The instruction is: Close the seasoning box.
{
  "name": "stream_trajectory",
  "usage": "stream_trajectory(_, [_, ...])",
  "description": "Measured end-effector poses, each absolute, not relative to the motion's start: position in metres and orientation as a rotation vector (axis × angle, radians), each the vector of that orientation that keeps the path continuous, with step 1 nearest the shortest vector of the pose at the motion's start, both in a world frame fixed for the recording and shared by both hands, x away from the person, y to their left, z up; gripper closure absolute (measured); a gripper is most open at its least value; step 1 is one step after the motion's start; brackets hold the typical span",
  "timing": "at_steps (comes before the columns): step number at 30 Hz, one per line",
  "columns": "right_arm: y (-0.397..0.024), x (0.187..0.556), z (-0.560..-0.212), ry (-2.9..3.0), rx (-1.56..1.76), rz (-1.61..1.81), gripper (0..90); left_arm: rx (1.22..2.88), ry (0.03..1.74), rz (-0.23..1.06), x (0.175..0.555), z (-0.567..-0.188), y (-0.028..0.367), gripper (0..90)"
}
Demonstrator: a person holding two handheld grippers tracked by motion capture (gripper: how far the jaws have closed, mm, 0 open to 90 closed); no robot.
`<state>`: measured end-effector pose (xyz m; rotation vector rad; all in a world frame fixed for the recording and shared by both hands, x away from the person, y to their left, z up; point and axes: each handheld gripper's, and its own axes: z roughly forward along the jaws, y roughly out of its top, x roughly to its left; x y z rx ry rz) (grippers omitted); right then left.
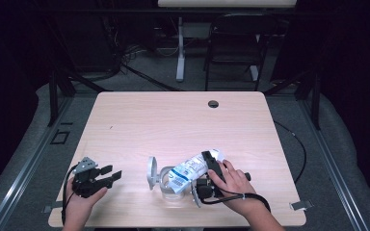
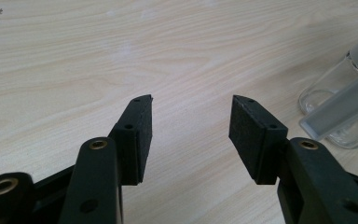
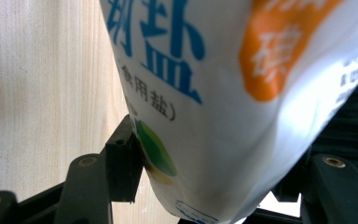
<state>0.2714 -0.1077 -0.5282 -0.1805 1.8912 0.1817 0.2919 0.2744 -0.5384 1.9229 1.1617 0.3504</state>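
Observation:
A white salt bag with blue and orange print lies tilted, its lower end over the mouth of a clear glass jar. The jar's hinged lid stands open at its left. My right gripper is shut on the bag's upper end; in the right gripper view both jaws press into the bag from either side of the right gripper. My left gripper rests open near the table's front left, nothing between its jaws. The jar and lid lie to its right.
The light wooden table has a round cable hole near its far edge. Behind the table stand a dark chair and a white desk leg. A cable hangs off the table's right side.

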Motion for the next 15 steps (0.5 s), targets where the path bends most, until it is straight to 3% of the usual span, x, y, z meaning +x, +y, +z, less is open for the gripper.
stream_trajectory(15, [-0.1072, 0.2721, -0.5272, 1.894, -0.185, 0.171, 39.5, 1.915, 1.163, 0.357, 0.2916, -0.5387, 0.2746, 49.6])
